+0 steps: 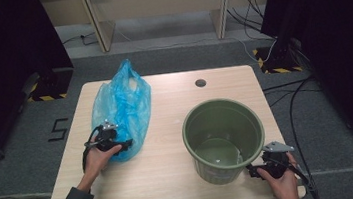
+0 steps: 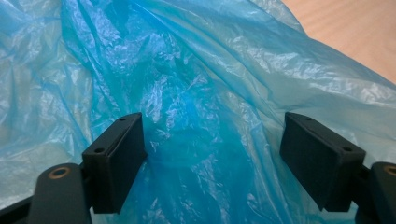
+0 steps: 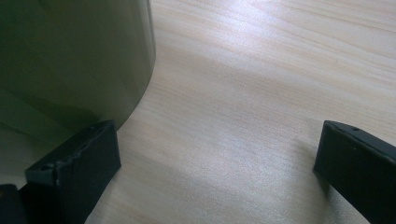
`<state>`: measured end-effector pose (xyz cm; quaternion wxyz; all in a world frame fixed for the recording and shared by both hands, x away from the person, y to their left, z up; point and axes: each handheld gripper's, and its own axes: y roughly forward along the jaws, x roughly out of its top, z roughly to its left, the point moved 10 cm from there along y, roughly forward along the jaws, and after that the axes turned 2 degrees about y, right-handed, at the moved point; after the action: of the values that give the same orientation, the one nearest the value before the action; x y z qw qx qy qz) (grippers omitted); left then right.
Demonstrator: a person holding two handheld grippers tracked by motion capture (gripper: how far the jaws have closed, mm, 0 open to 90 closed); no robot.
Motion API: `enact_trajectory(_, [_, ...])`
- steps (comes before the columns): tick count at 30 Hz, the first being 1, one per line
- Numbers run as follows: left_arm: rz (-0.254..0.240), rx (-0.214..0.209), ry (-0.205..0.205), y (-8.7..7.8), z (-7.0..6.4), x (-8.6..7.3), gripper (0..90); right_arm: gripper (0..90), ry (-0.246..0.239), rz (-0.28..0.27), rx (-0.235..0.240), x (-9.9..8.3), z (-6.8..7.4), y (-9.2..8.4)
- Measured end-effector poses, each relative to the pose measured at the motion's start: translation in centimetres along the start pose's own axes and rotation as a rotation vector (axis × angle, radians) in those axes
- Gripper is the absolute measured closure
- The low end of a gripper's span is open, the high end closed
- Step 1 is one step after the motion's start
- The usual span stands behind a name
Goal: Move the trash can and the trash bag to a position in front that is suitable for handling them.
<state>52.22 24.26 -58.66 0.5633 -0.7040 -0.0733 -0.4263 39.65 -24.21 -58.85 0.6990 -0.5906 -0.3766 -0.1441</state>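
A crumpled blue plastic bag (image 1: pixel 121 108) lies on the left half of the wooden table (image 1: pixel 173 180). My left gripper (image 1: pixel 125 144) is at the bag's near end, open, with the blue bag (image 2: pixel 201 93) bulging between the two black pads (image 2: pixel 116 158) but not pinched. A green plastic bucket (image 1: pixel 223 137) stands upright and empty on the right half. My right gripper (image 1: pixel 251 170) sits low on the table at the bucket's near right side, open, with the green bucket wall (image 3: pixel 70 60) beside its left pad (image 3: pixel 79 168) and bare table between the jaws.
A small round grommet (image 1: pixel 201 82) sits in the table near its far edge. Cables (image 1: pixel 292 116) trail on the grey floor to the right. Desk legs (image 1: pixel 98 23) and black curtains (image 1: pixel 2 49) stand beyond the table.
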Motion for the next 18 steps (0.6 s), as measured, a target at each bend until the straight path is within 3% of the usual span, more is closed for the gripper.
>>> enact_trajectory(2, [-0.017, 0.002, -0.019, 0.1, 0.5, 0.3, 21.4, 0.2, 0.0, 0.0, 0.0, 0.0, 0.0, 0.0])
enact_trajectory(4, [-0.053, -0.028, -0.049, -0.3, 0.5, 0.7, 19.7, 0.3, 0.001, 0.0, 0.0, 0.0, 0.0, 0.0])
enact_trajectory(9, [-0.143, -0.081, -0.061, -2.7, -0.5, 1.9, 18.5, 0.3, -0.008, -0.003, 0.0, 0.0, -0.1, 0.0])
enact_trajectory(10, [-0.175, -0.108, -0.051, -4.0, -1.4, 2.1, 17.9, 3.5, 0.004, -0.005, -0.009, 0.1, -0.1, -0.1])
enact_trajectory(11, [-0.175, -0.108, -0.051, -4.0, -1.4, 2.1, 17.9, 3.5, 0.004, -0.005, -0.009, 0.1, -0.1, -0.1])
enact_trajectory(13, [-0.215, -0.169, -0.052, -5.3, -3.2, 1.9, 17.8, 20.3, 0.013, -0.043, -0.013, 0.2, -0.3, -0.4])
enact_trajectory(14, [-0.23, -0.197, -0.032, -6.0, -4.7, 1.4, 17.9, 18.2, 0.078, -0.053, -0.026, 0.1, -0.3, -0.9])
enact_trajectory(16, [-0.235, -0.198, -0.021, -6.2, -5.2, 1.1, 17.9, 14.3, 0.091, -0.051, -0.025, 0.0, -0.3, -1.1])
enact_trajectory(17, [-0.24, -0.207, -0.019, -6.3, -5.8, 0.9, 17.9, 19.6, 0.085, -0.06, -0.036, -0.1, 0.0, -1.8])
enact_trajectory(18, [-0.241, -0.232, -0.016, -6.3, -7.0, 0.6, 17.9, 18.8, 0.083, -0.065, -0.041, -0.1, 0.1, -2.1])
